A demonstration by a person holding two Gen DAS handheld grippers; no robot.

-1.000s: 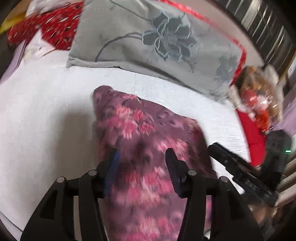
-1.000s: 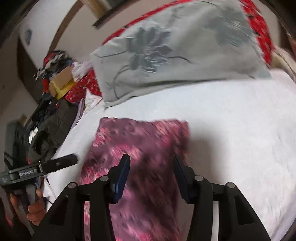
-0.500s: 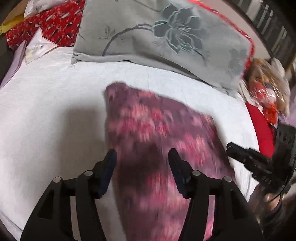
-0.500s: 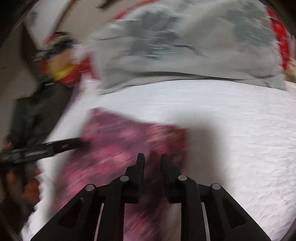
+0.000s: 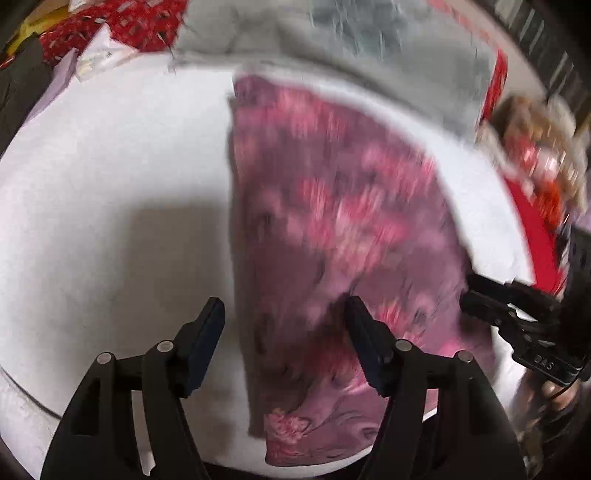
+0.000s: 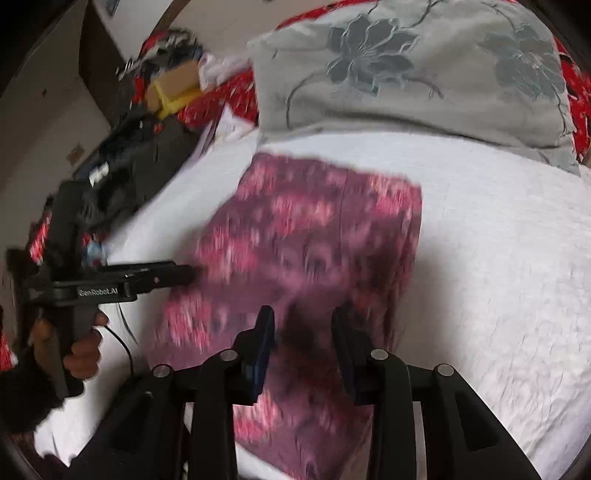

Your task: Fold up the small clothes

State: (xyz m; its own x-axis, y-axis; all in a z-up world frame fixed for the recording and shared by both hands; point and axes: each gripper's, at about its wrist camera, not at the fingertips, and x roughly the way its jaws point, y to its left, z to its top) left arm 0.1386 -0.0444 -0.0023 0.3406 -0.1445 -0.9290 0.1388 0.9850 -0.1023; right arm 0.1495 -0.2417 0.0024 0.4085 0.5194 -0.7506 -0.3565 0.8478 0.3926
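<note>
A purple and pink flowered cloth (image 5: 332, 229) lies flat on the white bed sheet (image 5: 110, 192), folded into a long strip. It also shows in the right wrist view (image 6: 295, 240). My left gripper (image 5: 284, 314) is open and empty, low over the cloth's left edge near its front end. My right gripper (image 6: 303, 321) is open and empty over the cloth's near right part. The right gripper also shows at the right in the left wrist view (image 5: 476, 295), at the cloth's right edge. The left gripper shows at the left in the right wrist view (image 6: 184, 273).
A grey flowered pillow (image 6: 424, 74) lies behind the cloth on a red patterned cover (image 5: 122, 26). Dark clothes and a cardboard box (image 6: 173, 81) are piled left of the bed. A red item and a stuffed toy (image 5: 535, 155) sit at the right.
My right gripper was shut half a second ago and has opened. Both grippers have pulled back toward the cloth's near end, and the left one has shifted left to the cloth's edge.
</note>
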